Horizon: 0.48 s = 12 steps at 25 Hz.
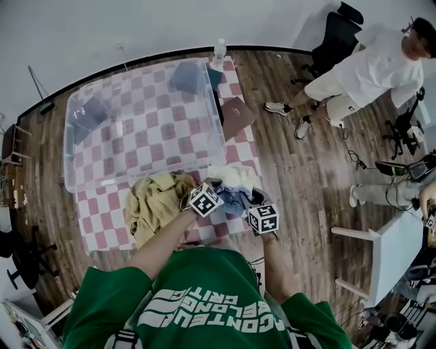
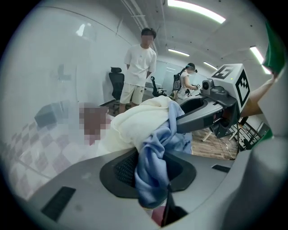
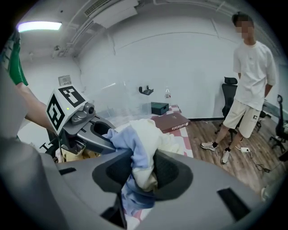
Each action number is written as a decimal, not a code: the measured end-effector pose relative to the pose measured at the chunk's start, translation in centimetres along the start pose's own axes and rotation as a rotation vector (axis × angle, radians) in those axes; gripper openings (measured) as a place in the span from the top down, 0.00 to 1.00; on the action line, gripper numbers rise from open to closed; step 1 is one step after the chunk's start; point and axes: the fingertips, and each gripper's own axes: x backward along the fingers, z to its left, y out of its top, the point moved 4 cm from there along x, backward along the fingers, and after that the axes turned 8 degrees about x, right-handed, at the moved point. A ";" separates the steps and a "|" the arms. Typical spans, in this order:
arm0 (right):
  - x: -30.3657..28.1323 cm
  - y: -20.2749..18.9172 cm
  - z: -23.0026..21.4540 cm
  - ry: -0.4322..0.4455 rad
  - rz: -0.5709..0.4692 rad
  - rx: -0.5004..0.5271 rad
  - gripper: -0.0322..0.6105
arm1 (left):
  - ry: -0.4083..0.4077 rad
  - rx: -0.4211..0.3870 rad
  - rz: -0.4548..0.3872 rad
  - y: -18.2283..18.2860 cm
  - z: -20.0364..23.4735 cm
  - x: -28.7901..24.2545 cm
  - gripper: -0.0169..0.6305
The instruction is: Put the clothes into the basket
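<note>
Close beside the clear basket, the left gripper and right gripper each pinch, jaws narrowly apart, the same blue-and-cream clothes bundle.

place: lab/office rm | cues: office chair, floor cables, strip lights, white desk

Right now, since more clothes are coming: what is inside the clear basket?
The clear basket holds two dark grey-blue items: one at its left end, one in its far right corner. Elsewhere the checked tablecloth shows through. Whatever lies beneath those items is covered.
</note>
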 end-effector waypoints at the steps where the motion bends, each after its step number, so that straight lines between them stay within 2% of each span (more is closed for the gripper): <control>1: 0.5 0.4 0.0 -0.012 -0.013 0.005 0.73 | -0.002 -0.011 -0.014 0.5 -0.2 0.3 0.82; 12: 6.6 5.3 0.6 -0.119 -0.156 0.064 0.73 | -0.003 -0.099 -0.159 5.6 -3.1 5.0 0.82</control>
